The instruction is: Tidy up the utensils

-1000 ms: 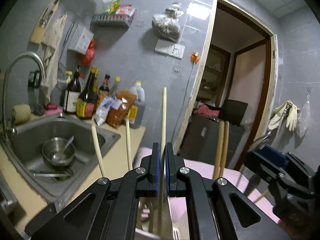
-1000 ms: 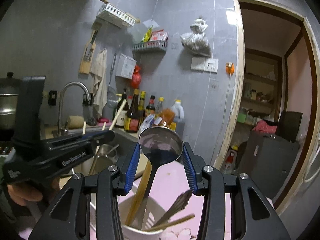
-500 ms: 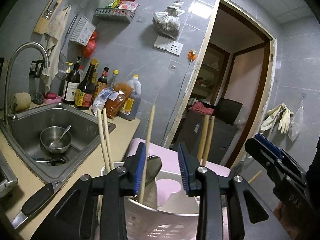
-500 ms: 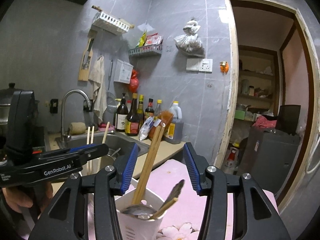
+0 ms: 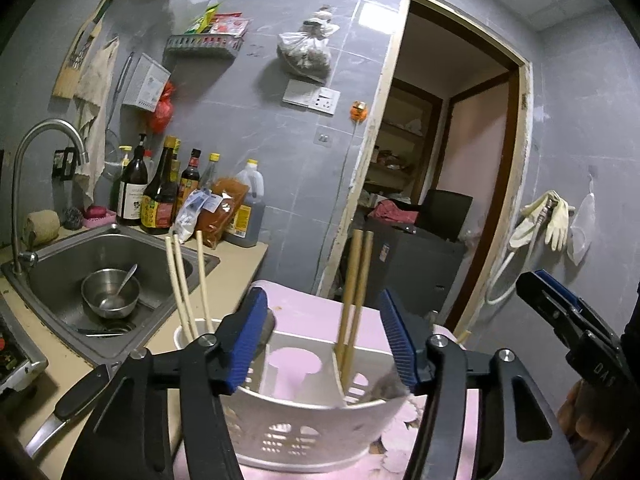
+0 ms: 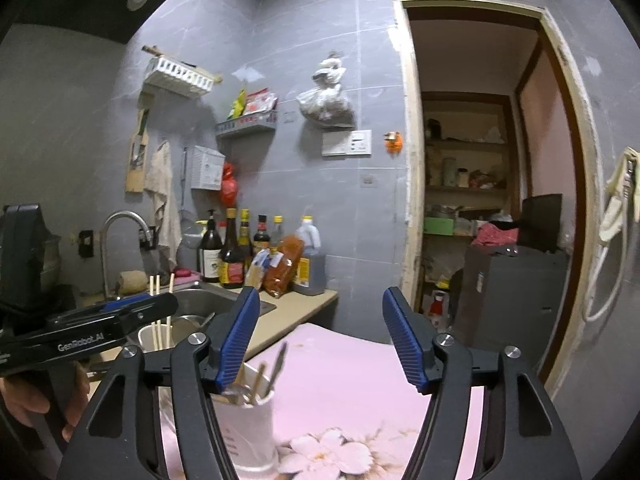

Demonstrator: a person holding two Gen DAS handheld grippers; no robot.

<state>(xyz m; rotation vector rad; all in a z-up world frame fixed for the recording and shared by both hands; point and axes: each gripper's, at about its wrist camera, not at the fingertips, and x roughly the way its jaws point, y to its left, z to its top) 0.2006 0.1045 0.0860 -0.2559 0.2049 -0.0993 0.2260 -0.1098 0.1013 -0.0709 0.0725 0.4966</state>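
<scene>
A white slotted utensil holder (image 5: pixel 304 420) stands on a pink flowered cloth (image 6: pixel 360 380). Three pale chopsticks (image 5: pixel 180 280) stand in its left compartment and two darker wooden chopsticks (image 5: pixel 354 300) at a divider on the right. My left gripper (image 5: pixel 322 338) hovers just before the holder, jaws opening, nothing pressed between the blue pads. In the right wrist view the holder (image 6: pixel 248 428) sits low and left with a spoon and sticks inside. My right gripper (image 6: pixel 320 342) is above and right of it, jaws opening and empty. Each gripper shows in the other's view: right gripper (image 5: pixel 532 286), left gripper (image 6: pixel 160 306).
A steel sink (image 5: pixel 60 264) with a bowl and spoon (image 5: pixel 110 292) lies to the left under a tap. A black-handled knife (image 5: pixel 72 400) rests on the counter edge. Sauce bottles (image 5: pixel 160 188) line the wall. A doorway (image 6: pixel 480 160) opens on the right.
My left gripper let go of a pale chopstick, which now stands in the holder, and drew back. My right gripper released the metal spoon into the holder, widened and drew back.
</scene>
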